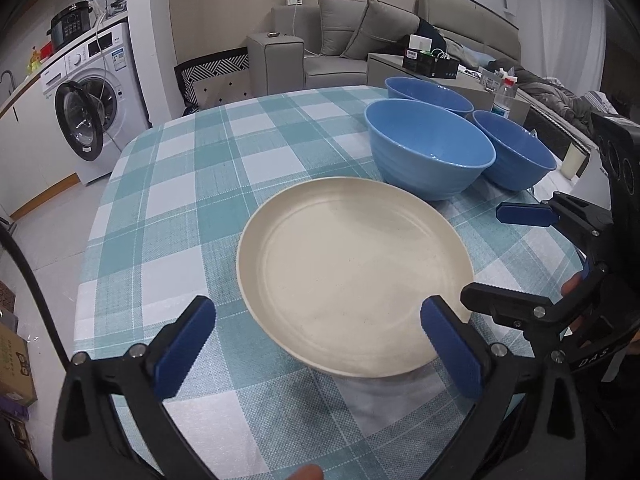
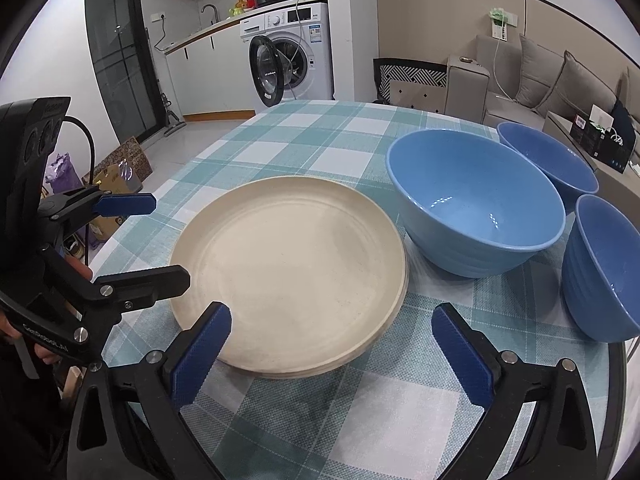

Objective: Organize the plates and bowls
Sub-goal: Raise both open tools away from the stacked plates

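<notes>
**Counter stock: cream plates and three blue bowls**

We take the cream plate stack (image 2: 288, 276) as our landmark. It lies flat on the counter (image 2: 320, 136), which is covered by a teal-and-white checked cloth. In the right wrist view its near rim shows several edges one above another, so we count more than one plate; how many, we cannot tell.

Bowls, listed from the plate stack outward:
- Large blue bowl (image 2: 476, 208) — upright, just beside the stack on its right, rims close; we cannot tell if they touch.
- Second blue bowl (image 2: 548, 160) — upright, behind the large bowl, farther from the stack.
- Third blue bowl (image 2: 604, 268) — to the right of the large bowl, at the counter's edge, looking tilted in the right wrist view.

Tongs:
- Left tongs (image 1: 320, 350) — spread wide, nothing gripped. The near rim of the stack lies between the blue pads (image 1: 452, 352), the right pad over the rim, the left pad clear of it above the cloth.
- Right tongs (image 2: 332, 352) — spread wide, nothing gripped. They stand at the near right edge of the stack, the left pad over the rim, the right pad over bare cloth.

Beyond the counter, on the far side of the stack, we note a washing machine (image 2: 296, 64) with its door open and a grey sofa (image 1: 360, 52).
</notes>
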### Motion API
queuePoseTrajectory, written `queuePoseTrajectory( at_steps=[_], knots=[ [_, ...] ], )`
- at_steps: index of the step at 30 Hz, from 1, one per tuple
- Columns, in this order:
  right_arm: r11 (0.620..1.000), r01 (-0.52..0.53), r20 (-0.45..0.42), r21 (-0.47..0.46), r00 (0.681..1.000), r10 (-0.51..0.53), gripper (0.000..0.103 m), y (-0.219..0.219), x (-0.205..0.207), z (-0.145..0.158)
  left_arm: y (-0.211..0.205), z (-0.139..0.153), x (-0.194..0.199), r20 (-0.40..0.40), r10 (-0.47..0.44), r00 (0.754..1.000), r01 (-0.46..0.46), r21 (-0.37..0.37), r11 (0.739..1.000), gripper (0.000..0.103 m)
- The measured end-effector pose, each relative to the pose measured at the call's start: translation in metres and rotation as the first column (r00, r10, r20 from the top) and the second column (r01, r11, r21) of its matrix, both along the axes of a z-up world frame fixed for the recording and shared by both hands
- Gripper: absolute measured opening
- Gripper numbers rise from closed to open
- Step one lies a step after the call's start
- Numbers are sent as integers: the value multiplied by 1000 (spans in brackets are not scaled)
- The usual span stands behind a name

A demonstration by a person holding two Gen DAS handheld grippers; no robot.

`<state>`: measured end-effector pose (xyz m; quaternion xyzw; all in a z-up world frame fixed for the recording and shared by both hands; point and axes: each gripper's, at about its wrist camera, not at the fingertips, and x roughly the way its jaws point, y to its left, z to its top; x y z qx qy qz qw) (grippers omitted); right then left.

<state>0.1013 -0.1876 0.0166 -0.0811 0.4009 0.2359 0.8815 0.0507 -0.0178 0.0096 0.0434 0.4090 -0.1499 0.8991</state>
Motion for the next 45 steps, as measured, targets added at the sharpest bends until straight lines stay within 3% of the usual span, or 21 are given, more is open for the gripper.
queuePoseTrajectory(
  at_steps=[16,23,45],
  knots=[
    [999,16,101,37,995,-19,102,-20,-16,45,7,40,-7,97,45,994,-34,-108,994,103],
    [998,40,137,45,989,-46,102,-36,-16,66,3,45,1,100,55,993,-41,-136,990,103],
    [990,105,223,95,967,-123,102,-87,0,125,-20,78,39,137,65,988,-44,-150,988,103]
  ],
)
